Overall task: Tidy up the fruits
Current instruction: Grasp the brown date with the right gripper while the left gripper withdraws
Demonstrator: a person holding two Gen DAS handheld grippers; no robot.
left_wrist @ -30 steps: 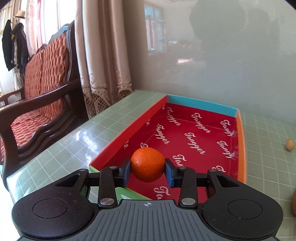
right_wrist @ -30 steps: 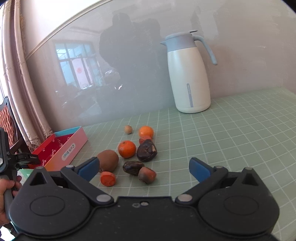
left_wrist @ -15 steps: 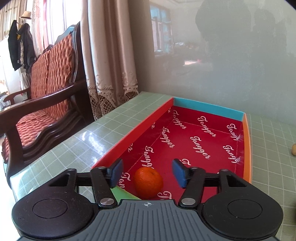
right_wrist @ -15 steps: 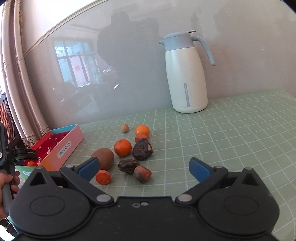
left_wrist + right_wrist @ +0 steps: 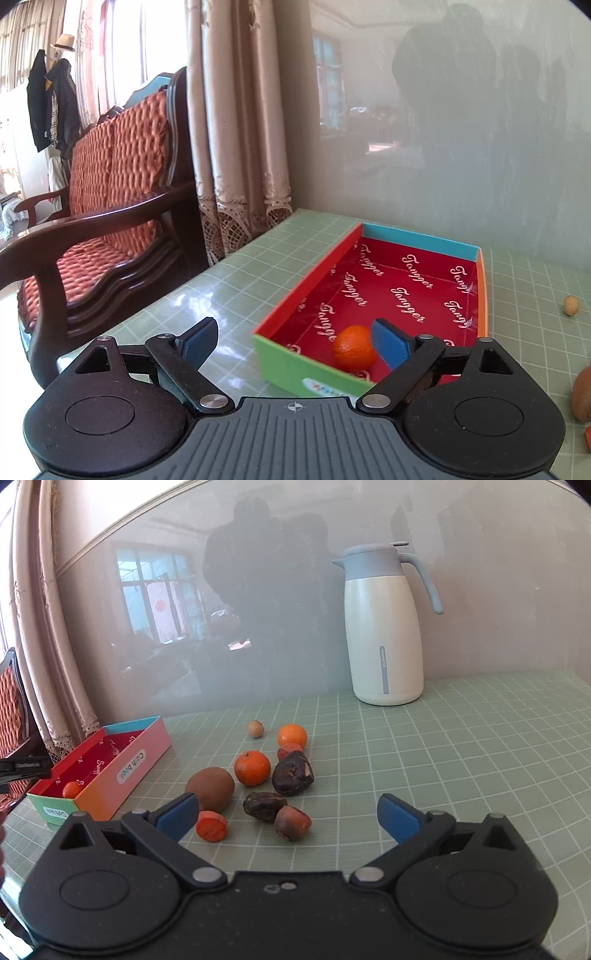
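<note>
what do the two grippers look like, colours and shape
Both match: the left gripper and right gripper have black bodies with two rounded lobes, each bearing a round disc, black linkage arms on silver rivets, and blue pads at the tips. The left's body is ribbed grey at the centre.

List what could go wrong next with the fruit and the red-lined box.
1. The small orange tangerine lies loose at the near end of the red-lined cardboard box, close by the left gripper's blue pad; a sideways move may knock it.
2. The fruits cluster tightly around the brown kiwi; the open right gripper may scatter neighbours.
</note>
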